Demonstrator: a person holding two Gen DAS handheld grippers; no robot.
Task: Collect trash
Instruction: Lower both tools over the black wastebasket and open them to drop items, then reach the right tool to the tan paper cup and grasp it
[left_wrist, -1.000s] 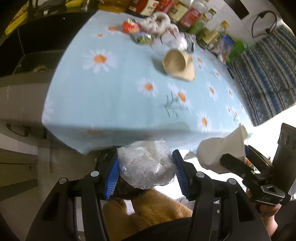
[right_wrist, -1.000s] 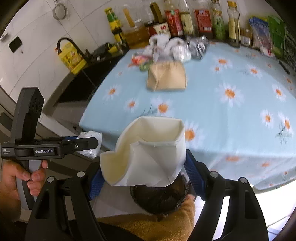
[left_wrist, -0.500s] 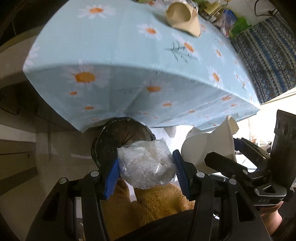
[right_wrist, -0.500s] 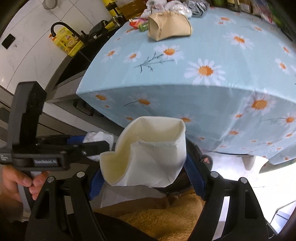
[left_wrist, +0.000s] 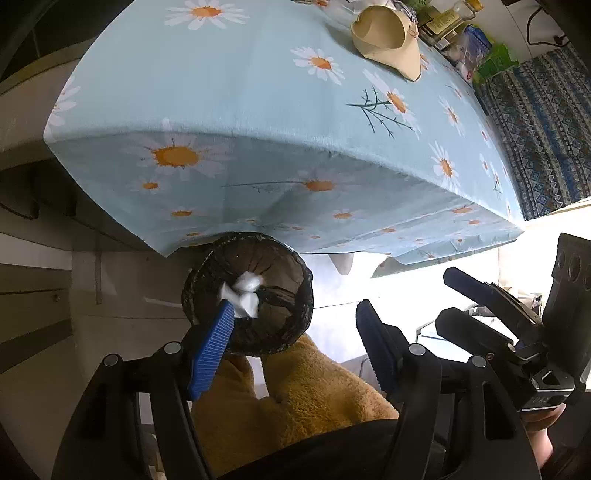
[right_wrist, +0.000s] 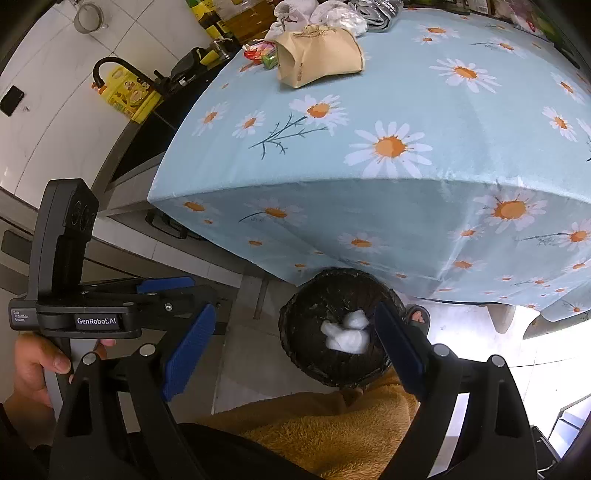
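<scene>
A round bin with a black liner (left_wrist: 284, 325) (right_wrist: 295, 343) stands on the floor under the table's near edge. White crumpled trash (left_wrist: 245, 295) (right_wrist: 347, 332) lies inside it. My left gripper (left_wrist: 291, 347) hangs just above the bin, its jaws opening with nothing between them. My right gripper (right_wrist: 293, 350) is beside it over the bin, jaws also opening and empty. Each gripper shows in the other's view: the right gripper (left_wrist: 456, 299) and the left gripper (right_wrist: 177, 291). A tan paper bag (left_wrist: 388, 40) (right_wrist: 317, 55) lies on the daisy tablecloth (left_wrist: 258, 92) (right_wrist: 424, 92).
Wrappers (right_wrist: 262, 53) and crumpled white and silver bags (right_wrist: 332, 13) sit at the table's far end, with bottles behind. A counter with a yellow jug (right_wrist: 127, 92) is on the left. A person's hand (right_wrist: 33, 365) and a yellow fleece lap (left_wrist: 295, 406) are below the grippers.
Both grippers sank from table height to just over the bin. The left one let go of its clear plastic bag and the right one its white paper bag; white trash now lies in the bin.
</scene>
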